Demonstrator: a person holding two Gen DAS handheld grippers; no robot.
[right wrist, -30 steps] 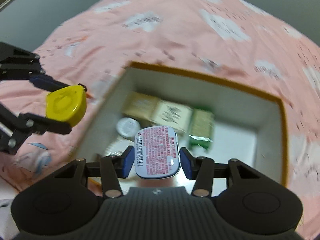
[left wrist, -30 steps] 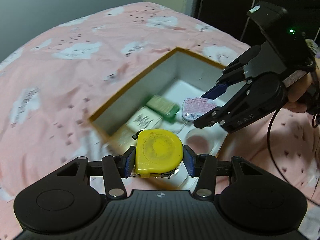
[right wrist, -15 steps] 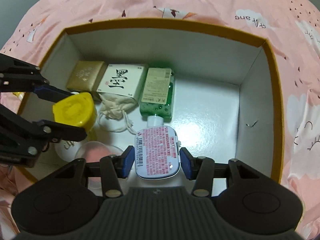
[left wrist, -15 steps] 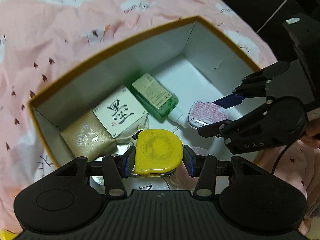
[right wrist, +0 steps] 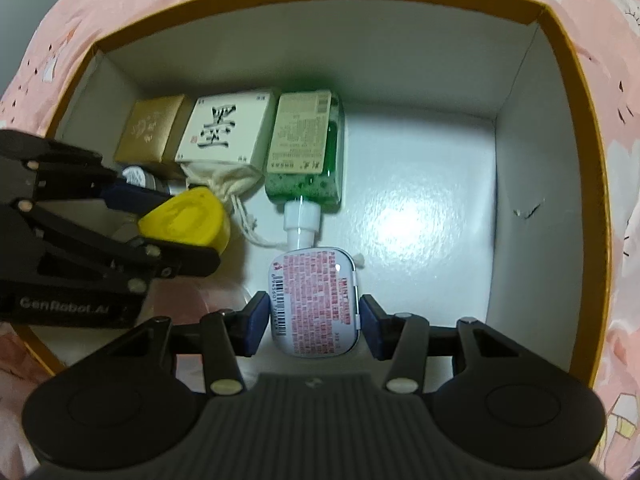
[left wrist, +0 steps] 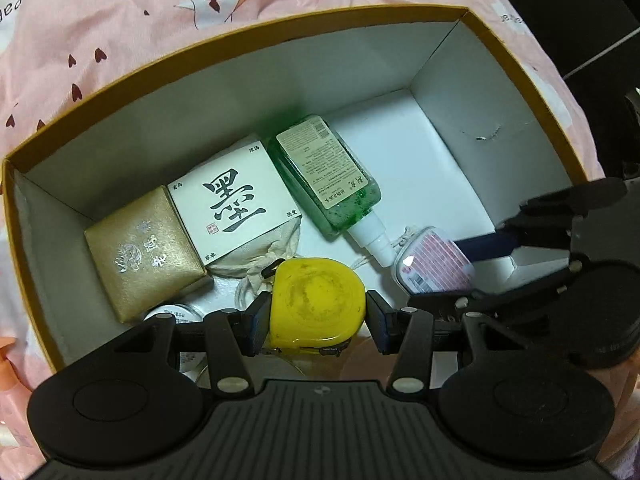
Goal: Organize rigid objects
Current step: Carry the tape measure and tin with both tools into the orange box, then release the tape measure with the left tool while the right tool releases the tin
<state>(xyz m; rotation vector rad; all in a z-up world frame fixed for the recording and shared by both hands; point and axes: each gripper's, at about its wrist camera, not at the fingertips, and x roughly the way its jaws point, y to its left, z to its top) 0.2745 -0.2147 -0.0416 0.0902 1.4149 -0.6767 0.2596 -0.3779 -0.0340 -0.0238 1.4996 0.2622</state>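
Note:
My left gripper (left wrist: pixel 318 320) is shut on a yellow tape measure (left wrist: pixel 316 304) and holds it low inside the open box (left wrist: pixel 256 36), above a cloth pouch (left wrist: pixel 256 258). It also shows in the right wrist view (right wrist: pixel 184 220). My right gripper (right wrist: pixel 314 322) is shut on a white mint tin with red print (right wrist: pixel 314 300), held inside the box just in front of the green bottle's cap. The tin also shows in the left wrist view (left wrist: pixel 434 262).
The box (right wrist: pixel 328 8) has yellow rims and white walls and lies on a pink bedspread (left wrist: pixel 120 20). Along its far side lie a gold box (left wrist: pixel 140 260), a white box with black calligraphy (left wrist: pixel 232 200) and a green bottle (left wrist: pixel 324 172). A small round jar (left wrist: pixel 172 312) sits at the near left.
Both grippers have moved forward and down into the box with their objects still held. The box now fills both views.

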